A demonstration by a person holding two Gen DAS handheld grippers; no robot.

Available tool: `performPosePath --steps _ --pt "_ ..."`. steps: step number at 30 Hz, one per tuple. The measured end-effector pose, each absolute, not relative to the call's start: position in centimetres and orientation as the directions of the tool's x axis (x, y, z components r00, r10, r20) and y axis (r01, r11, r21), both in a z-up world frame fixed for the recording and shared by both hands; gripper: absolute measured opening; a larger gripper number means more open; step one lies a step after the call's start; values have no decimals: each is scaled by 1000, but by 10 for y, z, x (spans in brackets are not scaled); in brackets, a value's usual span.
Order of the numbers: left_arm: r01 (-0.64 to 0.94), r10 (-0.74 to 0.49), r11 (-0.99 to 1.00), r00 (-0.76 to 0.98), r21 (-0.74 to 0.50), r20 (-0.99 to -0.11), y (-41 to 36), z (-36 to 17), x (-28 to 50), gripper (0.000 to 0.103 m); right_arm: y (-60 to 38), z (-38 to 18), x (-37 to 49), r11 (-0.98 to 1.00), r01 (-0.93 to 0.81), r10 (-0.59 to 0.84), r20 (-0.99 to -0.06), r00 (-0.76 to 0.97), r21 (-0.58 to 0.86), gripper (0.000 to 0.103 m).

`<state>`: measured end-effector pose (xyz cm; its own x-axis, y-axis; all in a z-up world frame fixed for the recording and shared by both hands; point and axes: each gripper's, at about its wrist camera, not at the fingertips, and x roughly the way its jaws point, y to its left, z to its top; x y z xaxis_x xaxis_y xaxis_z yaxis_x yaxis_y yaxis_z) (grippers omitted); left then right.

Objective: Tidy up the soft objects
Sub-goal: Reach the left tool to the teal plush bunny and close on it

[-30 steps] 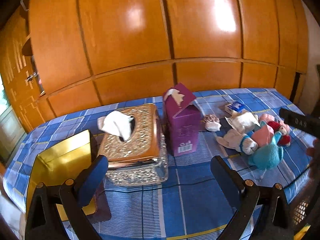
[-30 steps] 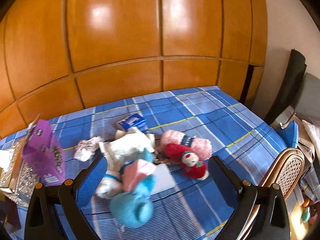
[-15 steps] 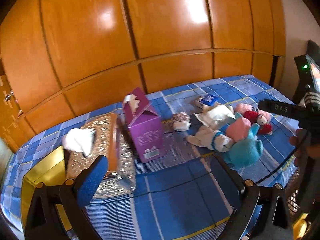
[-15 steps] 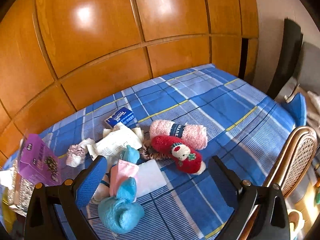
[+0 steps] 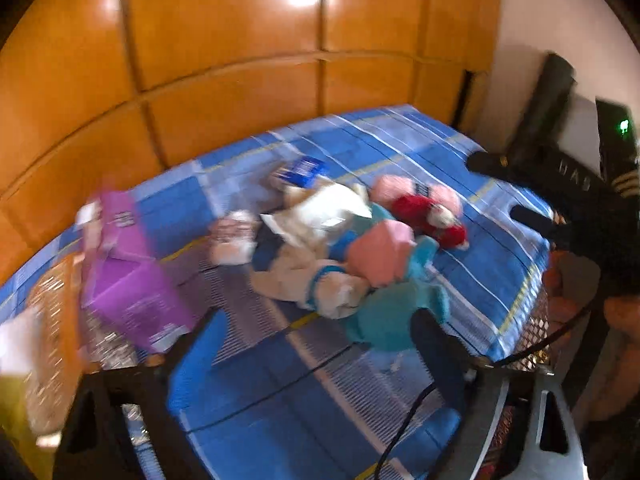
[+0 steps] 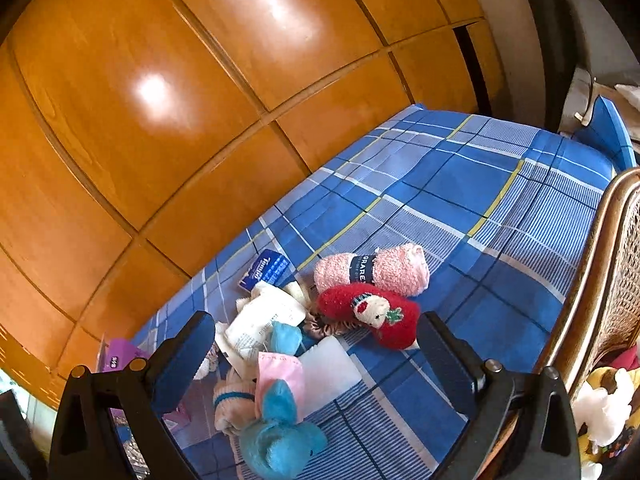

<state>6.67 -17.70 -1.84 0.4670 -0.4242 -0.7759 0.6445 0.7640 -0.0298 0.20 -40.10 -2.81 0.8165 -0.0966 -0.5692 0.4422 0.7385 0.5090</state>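
Left gripper (image 5: pixel 316 344): you hold it tilted down over the near part of the blue checked cloth (image 5: pixel 492 264); its jaws have just been closing but stand apart, with only cloth and the near edge of the teal toy between them, nothing gripped.
Right gripper (image 6: pixel 316 356): your jaws are wide apart and empty, framing the heap of soft things.
Soft things: they lie bunched on the cloth, touching or overlapping. The teal plush toy (image 6: pixel 280 444) is nearest, a pink piece (image 6: pixel 280 372) on it, a cream sock with a teal band (image 6: pixel 230 402) to its left.
Far side of heap: a rolled pink towel with a dark band (image 6: pixel 372 268) lies just behind a red plush toy (image 6: pixel 372 312); a white packet (image 6: pixel 264 316) is to their left.
Blue pack (image 6: pixel 266 270): it lies flat at the far left edge of the heap.
Purple carton (image 5: pixel 132 276): it stands left of the heap, top flap open with something white at the opening; blurred.
Ornate tissue box (image 5: pixel 52 320): far left, beside the carton; white tissue shows, too blurred to say more.
Cane chair (image 6: pixel 608 280): at the right edge of the table.
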Motion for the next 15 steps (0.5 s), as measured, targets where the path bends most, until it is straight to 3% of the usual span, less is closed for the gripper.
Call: performPosePath --steps 6,11,15 --pt "759 -503 645 338 -85 -796 -229 -35 66 69 -403 -27 -2 728 433 -97 -545 833 532 102" --pt "790 -459 608 278 -71 -844 -260 -61 69 69 -404 -26 -4 727 430 -98 -539 837 535 102" --pt "796 -415 604 287 -25 -863 -266 -82 63 50 -404 -26 -3 731 434 -101 -545 832 527 102"
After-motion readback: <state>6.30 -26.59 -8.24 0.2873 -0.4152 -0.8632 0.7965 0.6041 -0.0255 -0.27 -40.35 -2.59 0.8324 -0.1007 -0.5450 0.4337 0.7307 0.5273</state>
